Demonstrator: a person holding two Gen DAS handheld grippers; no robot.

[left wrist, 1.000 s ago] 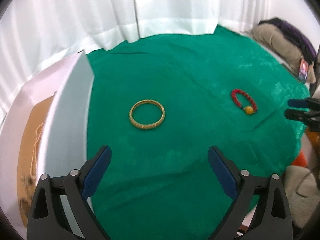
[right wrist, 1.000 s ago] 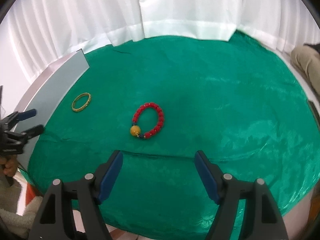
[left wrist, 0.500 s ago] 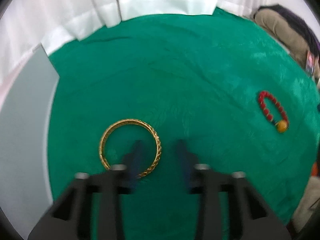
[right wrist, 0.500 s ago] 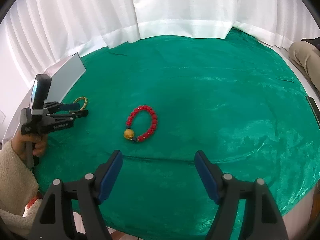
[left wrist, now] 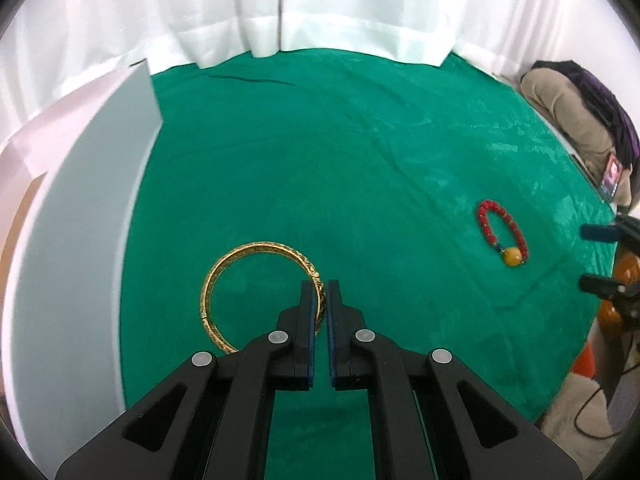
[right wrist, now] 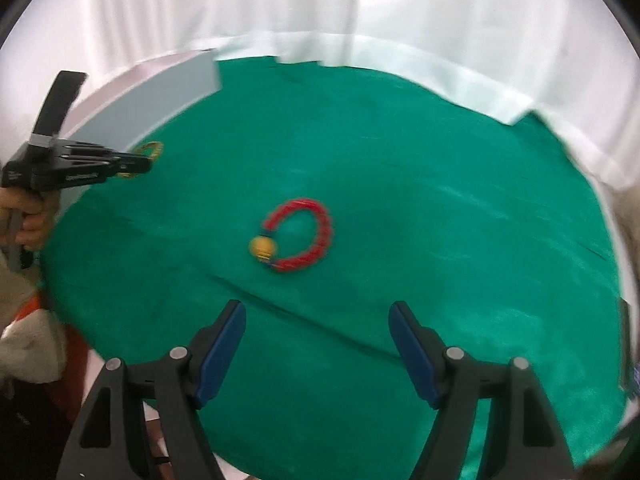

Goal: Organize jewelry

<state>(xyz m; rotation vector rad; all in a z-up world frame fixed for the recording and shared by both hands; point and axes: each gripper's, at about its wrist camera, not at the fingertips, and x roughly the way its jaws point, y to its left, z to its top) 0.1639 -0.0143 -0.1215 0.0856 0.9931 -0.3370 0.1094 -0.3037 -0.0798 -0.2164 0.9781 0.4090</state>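
Note:
A gold bangle (left wrist: pixel 240 264) lies on the green cloth (left wrist: pixel 360 152). My left gripper (left wrist: pixel 319 292) is shut on the bangle's right rim, the rim pinched between the blue pads. A red bead bracelet (left wrist: pixel 486 222) with a yellow bead lies to the right. In the right wrist view the bracelet (right wrist: pixel 316 232) lies ahead of my right gripper (right wrist: pixel 316 320), which is open and empty above the cloth. The left gripper (right wrist: pixel 136 164) shows there at the left, over the bangle (right wrist: pixel 150 150).
A grey-white open box lid (left wrist: pixel 80 240) stands along the cloth's left edge. White curtains (left wrist: pixel 320 8) hang behind. A beige bundle (left wrist: pixel 572 112) and a phone lie at the right edge. The right gripper's fingers (left wrist: pixel 600 232) show at far right.
My left gripper moved down onto the bangle and closed on its right rim. My right gripper moved closer to the red bracelet and stayed open.

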